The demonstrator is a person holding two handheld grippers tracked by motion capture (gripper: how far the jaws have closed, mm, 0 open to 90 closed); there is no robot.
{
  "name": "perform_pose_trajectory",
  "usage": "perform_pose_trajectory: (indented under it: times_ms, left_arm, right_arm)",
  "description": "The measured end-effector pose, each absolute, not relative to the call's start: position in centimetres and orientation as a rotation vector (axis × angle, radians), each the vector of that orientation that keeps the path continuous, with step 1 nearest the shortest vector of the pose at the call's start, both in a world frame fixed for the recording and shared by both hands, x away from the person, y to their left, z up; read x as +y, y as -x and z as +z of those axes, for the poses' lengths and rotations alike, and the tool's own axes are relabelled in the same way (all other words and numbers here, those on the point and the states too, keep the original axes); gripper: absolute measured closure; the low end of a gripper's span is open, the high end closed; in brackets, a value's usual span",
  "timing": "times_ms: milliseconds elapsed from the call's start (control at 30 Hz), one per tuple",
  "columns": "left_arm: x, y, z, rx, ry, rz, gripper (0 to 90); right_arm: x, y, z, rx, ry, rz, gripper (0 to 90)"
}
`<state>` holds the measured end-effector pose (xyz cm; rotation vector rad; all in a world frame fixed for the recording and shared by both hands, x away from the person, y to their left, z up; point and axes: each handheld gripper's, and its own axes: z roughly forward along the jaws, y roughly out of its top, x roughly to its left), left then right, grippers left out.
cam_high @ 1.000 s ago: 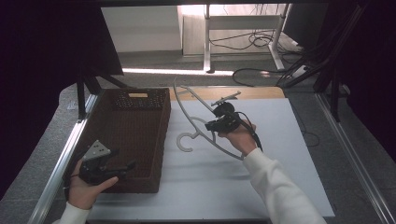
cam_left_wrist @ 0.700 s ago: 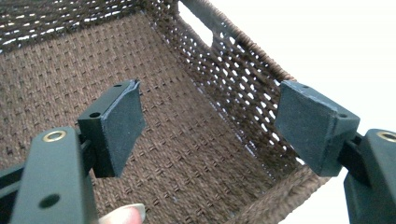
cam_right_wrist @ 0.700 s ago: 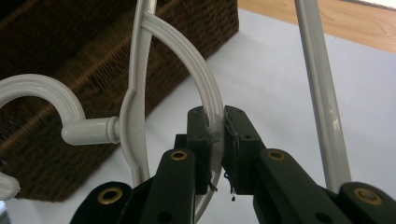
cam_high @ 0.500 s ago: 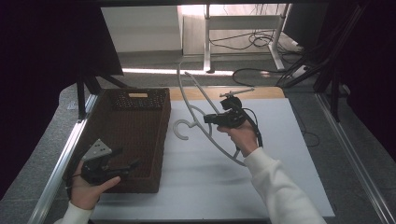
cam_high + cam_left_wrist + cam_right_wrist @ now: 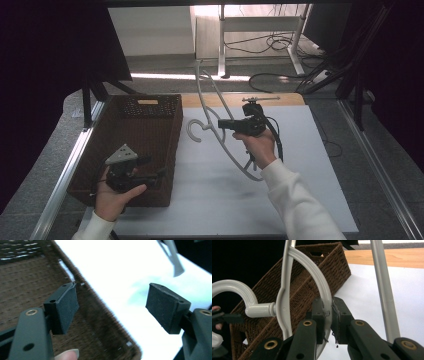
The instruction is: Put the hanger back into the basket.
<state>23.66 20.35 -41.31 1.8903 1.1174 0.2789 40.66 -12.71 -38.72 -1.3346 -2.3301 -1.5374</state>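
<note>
A white plastic hanger [image 5: 216, 120] is held up off the white table sheet, its hook [image 5: 195, 131] pointing left toward the basket. My right gripper [image 5: 223, 123] is shut on the hanger's shoulder; in the right gripper view the black pads [image 5: 320, 315] pinch the pale arm [image 5: 322, 290], with the hook [image 5: 239, 293] at left. My left gripper [image 5: 161, 172] hovers over the near right corner of the brown wicker basket [image 5: 125, 150]. In the left gripper view its jaws [image 5: 112, 307] stand wide open with nothing between them, above the basket rim [image 5: 100, 315].
The white sheet [image 5: 300, 190] covers the table right of the basket, with a wooden strip [image 5: 215, 100] at its far edge. Metal rails run along both table sides. Cables and desk legs lie on the floor beyond.
The right gripper has lifted and tilted the hanger more upright, its far end rising. The left gripper has shifted right along the basket's near corner.
</note>
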Motion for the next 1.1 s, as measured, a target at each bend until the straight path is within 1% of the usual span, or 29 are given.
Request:
perform_pose_trajectory:
  times_ms: [67,200,233,400,433,733,1000,1100]
  left_arm:
    - [20.0,-23.8,-41.3,1.117,-1.892,0.264,26.4]
    - [17.9,-24.5,-41.3,1.102,-1.894,0.183,28.1]
    - [17.9,-24.5,-41.3,1.102,-1.894,0.183,28.5]
    - [16.0,-25.5,-41.4,1.070,-1.866,0.103,30.3]
    - [15.3,-25.8,-41.3,1.061,-1.856,0.095,31.1]
    - [12.5,-27.3,-41.2,1.045,-1.804,0.073,33.5]
    - [9.4,-29.0,-42.1,1.036,-1.784,0.035,35.6]
    - [8.7,-29.5,-42.4,1.047,-1.754,0.016,38.1]
  right_arm:
    - [-12.8,-40.7,-38.7,-2.311,1.340,-1.555,81.1]
    - [-12.8,-40.6,-38.6,-2.267,1.350,-1.588,81.1]
    - [-12.8,-40.6,-38.6,-2.267,1.350,-1.588,81.1]
    - [-12.8,-40.5,-38.8,-2.215,1.355,-1.615,81.1]
    - [-12.8,-40.6,-38.9,-2.188,1.361,-1.627,81.1]
    - [-13.2,-40.7,-39.4,-2.065,1.386,-1.670,81.1]
    - [-13.2,-40.4,-39.8,-2.025,1.397,-1.682,81.1]
    - [-13.0,-40.3,-40.0,-1.996,1.405,-1.697,81.1]
